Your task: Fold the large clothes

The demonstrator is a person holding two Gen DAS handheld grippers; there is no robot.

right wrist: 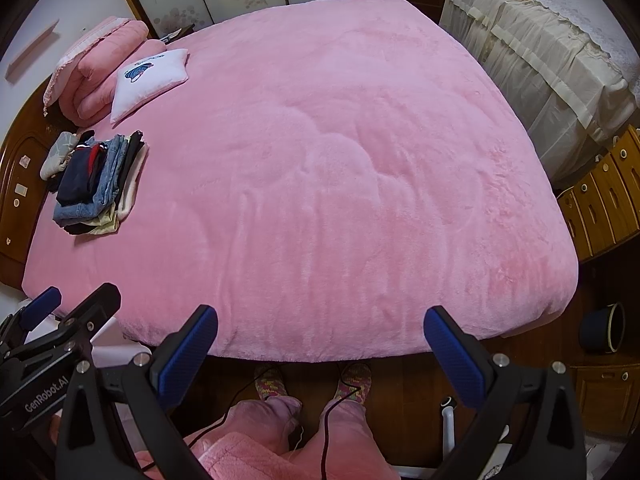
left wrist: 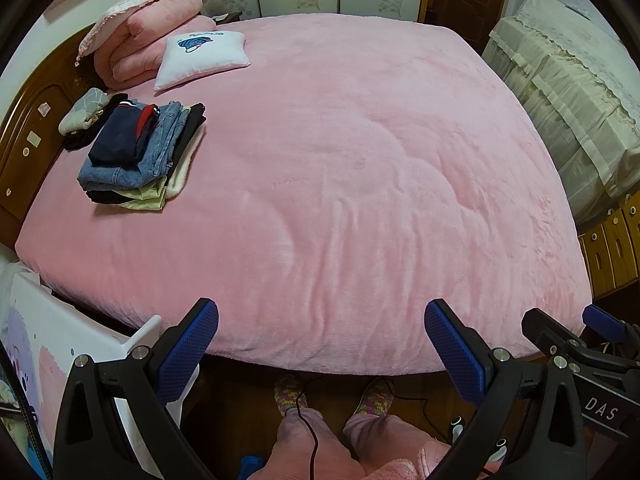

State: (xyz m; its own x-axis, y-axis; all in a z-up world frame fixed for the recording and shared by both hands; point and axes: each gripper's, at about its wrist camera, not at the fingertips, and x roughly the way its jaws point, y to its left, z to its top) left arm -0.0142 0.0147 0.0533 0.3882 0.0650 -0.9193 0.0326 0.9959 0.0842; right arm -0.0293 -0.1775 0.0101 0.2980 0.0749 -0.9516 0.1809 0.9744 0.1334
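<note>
Left wrist view: left gripper [left wrist: 321, 328] hovering at near edge of bed [left wrist: 360, 160], jaws spread wide, gripping nothing. Right gripper [right wrist: 321, 328] hanging beside it, just as wide, also carrying nothing. Person's feet in patterned socks [right wrist: 270, 384] standing on wooden floor below. Pink blanket lying smooth across mattress. Stack of folded clothes [left wrist: 140, 152] sitting at far left near headboard [left wrist: 36, 120]. White cushion [left wrist: 202, 58] leaning on rolled pink quilt [left wrist: 148, 36] beyond stack.

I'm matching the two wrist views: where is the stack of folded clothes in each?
Left wrist: stack of folded clothes, left of centre.
Right wrist: stack, far left, smaller.
Shared landmark: white cushion, just beyond it on the pink bed.
</note>
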